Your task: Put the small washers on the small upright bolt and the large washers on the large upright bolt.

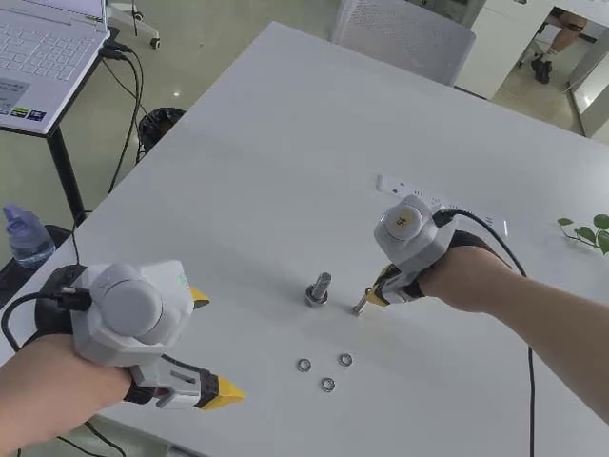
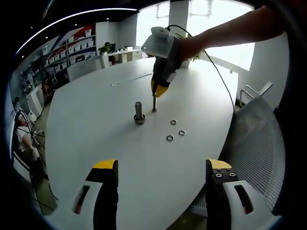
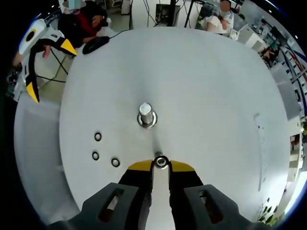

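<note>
Three small washers (image 1: 327, 385) are lying loose on the table (image 1: 285, 152) near both bolts, so stacking them is remaining. Your right hand-held gripper (image 1: 378, 296) is clamping the small bolt (image 3: 161, 161); your left hand-held gripper (image 2: 161, 167) is hovering with jaws apart. A ring (image 3: 147, 122) is encircling the large bolt (image 1: 319, 288) at its base; whether it is large washers is too small to tell

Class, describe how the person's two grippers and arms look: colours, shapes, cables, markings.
Both have white housings, dark jaws and yellow tips. The left gripper has a rounded white dome and a black cable behind. The right gripper has a round cap with a yellow mark and a black cable beside the arm. Both forearms are bare.
</note>
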